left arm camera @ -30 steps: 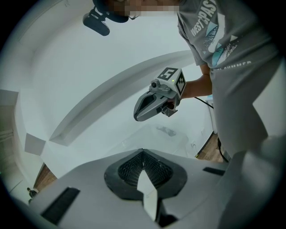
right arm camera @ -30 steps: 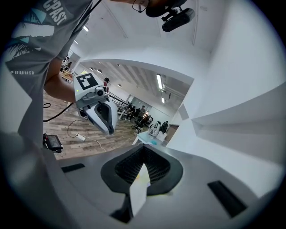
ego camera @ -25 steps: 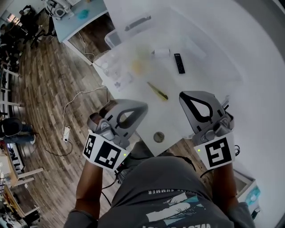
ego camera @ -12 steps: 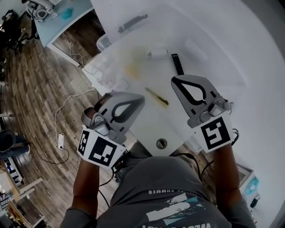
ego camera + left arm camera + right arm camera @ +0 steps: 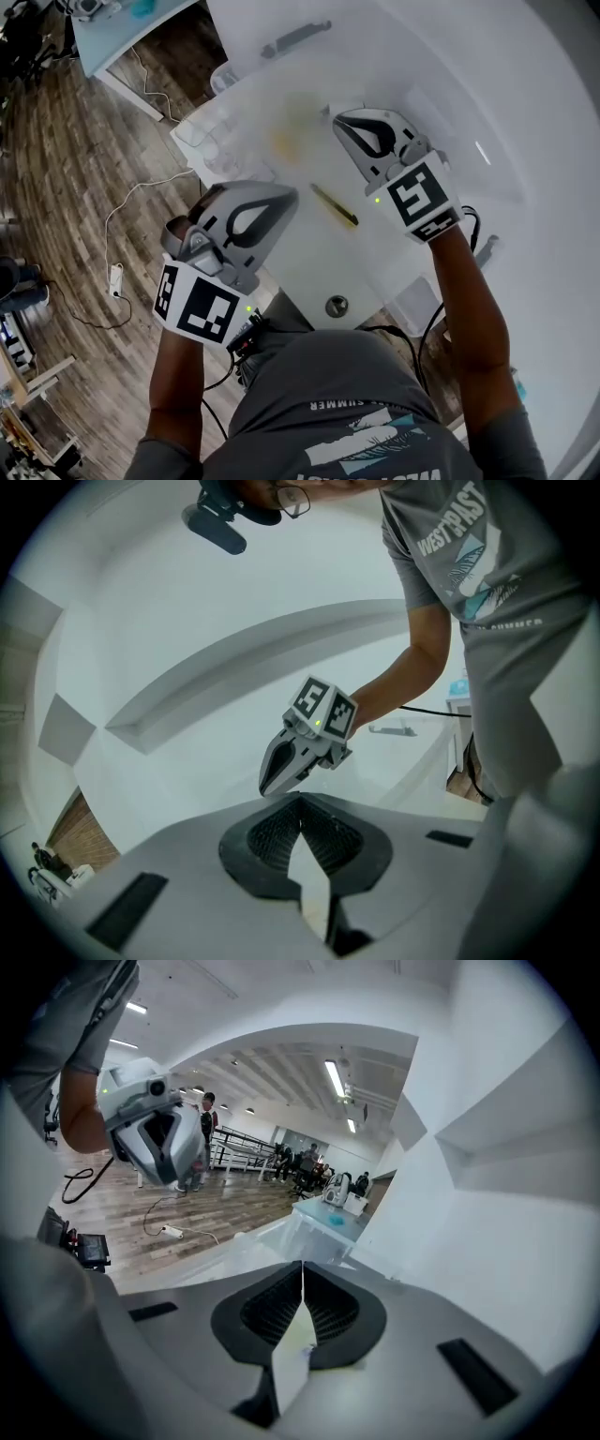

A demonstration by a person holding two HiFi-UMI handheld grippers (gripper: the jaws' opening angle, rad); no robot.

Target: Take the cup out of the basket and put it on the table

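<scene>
Glare washes out the white table, and I cannot make out a cup or a basket on it. My left gripper hovers over the table's near left part, jaws shut and holding nothing. My right gripper is farther out over the middle of the table, also shut and empty. The left gripper view looks along its closed jaws at the right gripper against the white wall. In the right gripper view the closed jaws point toward a clear bin, and the left gripper hangs at the upper left.
A thin yellow-green object lies on the table between the grippers. A small round metal piece sits at the near edge. Clear plastic containers stand at the table's left edge. A cable and power strip lie on the wooden floor.
My right gripper has moved forward and left, out over the middle of the table. The left gripper has held about the same place. Both stayed shut.
</scene>
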